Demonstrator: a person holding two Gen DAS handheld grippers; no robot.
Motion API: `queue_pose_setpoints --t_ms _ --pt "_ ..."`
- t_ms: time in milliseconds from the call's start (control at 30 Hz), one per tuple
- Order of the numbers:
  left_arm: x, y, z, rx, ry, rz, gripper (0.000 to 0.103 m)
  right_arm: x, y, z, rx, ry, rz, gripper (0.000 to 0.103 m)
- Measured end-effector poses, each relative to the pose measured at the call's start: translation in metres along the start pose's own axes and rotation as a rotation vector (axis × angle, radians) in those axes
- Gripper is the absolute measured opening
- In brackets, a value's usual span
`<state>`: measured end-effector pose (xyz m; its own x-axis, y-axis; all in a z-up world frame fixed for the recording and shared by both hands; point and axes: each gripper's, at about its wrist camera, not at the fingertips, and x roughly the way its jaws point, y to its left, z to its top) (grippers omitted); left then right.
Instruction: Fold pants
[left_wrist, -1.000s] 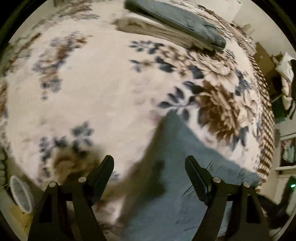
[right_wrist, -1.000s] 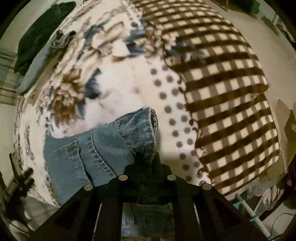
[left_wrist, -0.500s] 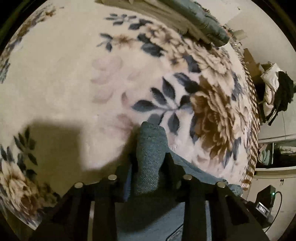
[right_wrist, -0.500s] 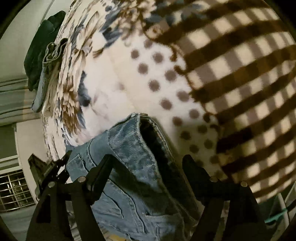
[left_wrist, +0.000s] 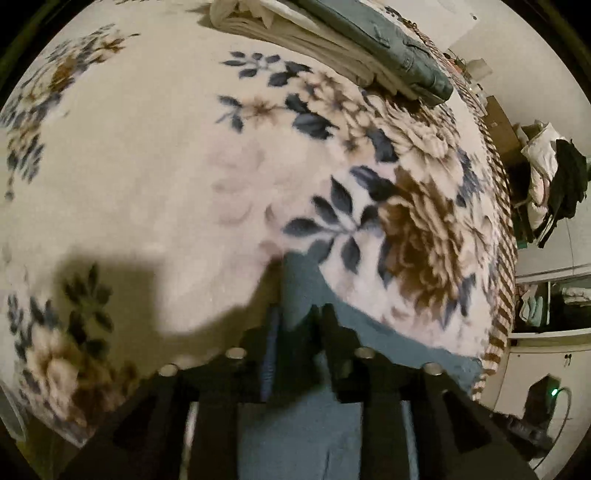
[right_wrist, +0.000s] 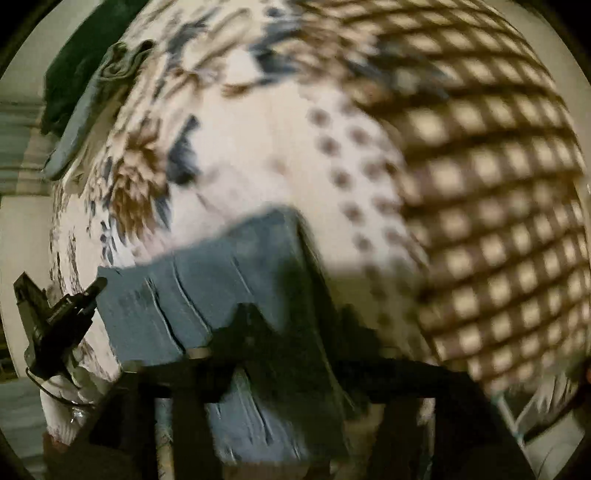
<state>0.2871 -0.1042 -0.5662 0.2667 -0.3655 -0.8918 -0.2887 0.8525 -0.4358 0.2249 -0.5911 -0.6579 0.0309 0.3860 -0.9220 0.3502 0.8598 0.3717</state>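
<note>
The blue denim pants (left_wrist: 303, 413) lie on a floral blanket at the near edge of the bed. My left gripper (left_wrist: 297, 325) is shut on a raised fold of the pants (left_wrist: 295, 284). In the right wrist view the pants (right_wrist: 207, 288) spread in front of my right gripper (right_wrist: 291, 328); that view is blurred by motion, and the fingers look close together with denim between them, but I cannot tell whether they are shut. The left gripper (right_wrist: 55, 314) shows at the left edge there.
A stack of folded clothes (left_wrist: 369, 48) sits at the far side of the bed, also seen in the right wrist view (right_wrist: 81, 110). The blanket (left_wrist: 147, 166) has a brown checked border (right_wrist: 480, 184). Furniture and hanging clothes (left_wrist: 554, 184) stand beyond the bed's right edge.
My left gripper went from open to shut on the pants fold and stays shut. My right gripper was shut, opened half a second ago, and now looks closed in again while moving.
</note>
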Motion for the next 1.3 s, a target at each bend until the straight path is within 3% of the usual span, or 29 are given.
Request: queue_pose_setpoints --t_ms 67,133,233,267,300,400,433,500,567,667,700,733,933,1033,1133,1300 --pt "-0.01 0.004 -0.01 -0.017 0.003 -0.007 0.065 0.002 -0.021 -0.023 0.077 0.047 0.031 0.074" --pt "-0.016 0.01 -0.022 -0.024 0.005 -0.008 0.078 0.019 -0.037 -0.043 0.16 0.116 0.072 0.076" --pt "-0.017 0.017 -0.041 -0.025 0.022 0.016 0.079 0.047 -0.051 -0.066 0.296 0.172 0.191 0.073" --pt "-0.014 0.02 -0.047 -0.026 0.032 0.029 0.079 0.051 -0.05 -0.073 0.315 0.146 0.207 0.06" --pt "-0.012 0.02 -0.05 -0.03 0.04 0.034 0.079 0.051 -0.048 -0.076 0.317 0.124 0.166 0.045" --pt "-0.005 0.027 -0.06 -0.043 0.064 0.045 0.08 0.028 -0.041 -0.082 0.284 0.018 0.077 0.029" --pt "-0.005 0.027 -0.062 -0.046 0.066 0.041 0.086 0.023 -0.044 -0.084 0.305 0.004 0.077 0.027" --pt "-0.003 0.026 -0.065 -0.043 0.067 0.042 0.089 0.026 -0.05 -0.085 0.309 0.025 0.093 0.027" --pt "-0.003 0.026 -0.067 -0.045 0.068 0.026 0.089 0.03 -0.051 -0.085 0.289 0.041 0.145 0.031" --pt "-0.006 0.027 -0.068 -0.057 0.057 -0.031 0.089 0.028 -0.051 -0.09 0.23 0.047 0.234 0.058" --pt "-0.006 0.027 -0.068 -0.06 0.055 -0.05 0.089 0.032 -0.048 -0.093 0.229 0.044 0.265 0.073" --pt "-0.006 0.028 -0.069 -0.061 0.056 -0.069 0.089 0.036 -0.048 -0.098 0.231 0.048 0.317 0.079" --pt "-0.001 0.029 -0.072 -0.052 0.051 -0.201 0.097 0.079 -0.026 -0.109 0.184 0.066 0.406 0.08" --pt "0.012 0.029 -0.074 -0.062 0.089 -0.257 0.098 0.087 -0.01 -0.111 0.137 0.021 0.433 0.089" --pt "0.024 0.032 -0.076 -0.057 0.132 -0.268 0.098 0.092 0.0 -0.108 0.148 -0.015 0.469 0.098" --pt "0.042 0.033 -0.078 -0.046 0.177 -0.287 0.098 0.088 0.001 -0.106 0.17 -0.042 0.505 0.1"
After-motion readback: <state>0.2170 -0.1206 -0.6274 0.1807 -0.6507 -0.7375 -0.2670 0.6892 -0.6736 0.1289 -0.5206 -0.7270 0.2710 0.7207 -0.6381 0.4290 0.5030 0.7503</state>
